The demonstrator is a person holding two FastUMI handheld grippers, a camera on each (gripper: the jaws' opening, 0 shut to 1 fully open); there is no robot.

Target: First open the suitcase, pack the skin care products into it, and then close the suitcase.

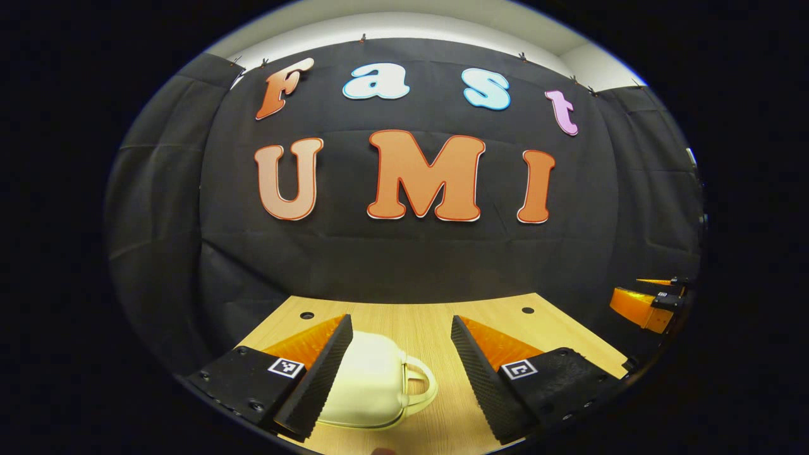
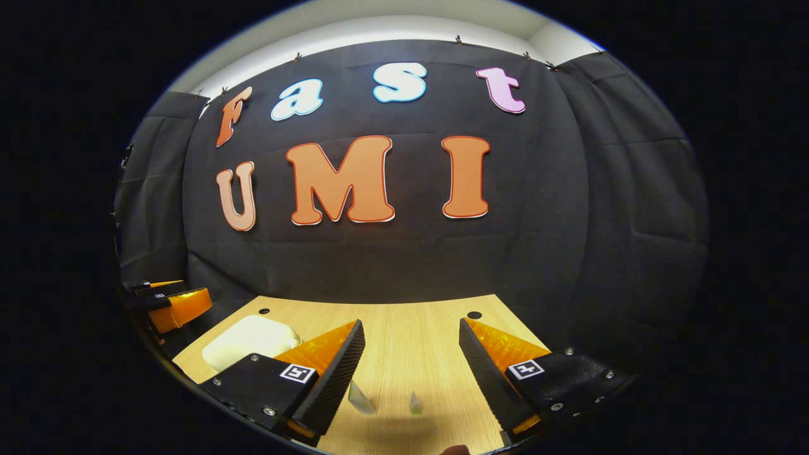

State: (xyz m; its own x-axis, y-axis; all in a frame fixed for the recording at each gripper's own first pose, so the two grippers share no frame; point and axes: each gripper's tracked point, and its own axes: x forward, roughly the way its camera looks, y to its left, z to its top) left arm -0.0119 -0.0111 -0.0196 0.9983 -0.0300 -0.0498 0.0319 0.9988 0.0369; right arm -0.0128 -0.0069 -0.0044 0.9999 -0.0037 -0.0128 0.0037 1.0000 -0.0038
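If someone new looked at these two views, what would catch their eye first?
Probably the cream suitcase, closed, lying on the wooden table with its handle toward the open left gripper. Next, two small clear items standing on the table between the open right gripper's fingers; what they are is hard to tell.

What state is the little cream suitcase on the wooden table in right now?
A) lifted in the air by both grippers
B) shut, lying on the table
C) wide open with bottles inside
B: the suitcase lies shut on the table, handle toward the open left gripper, nothing gripping it.
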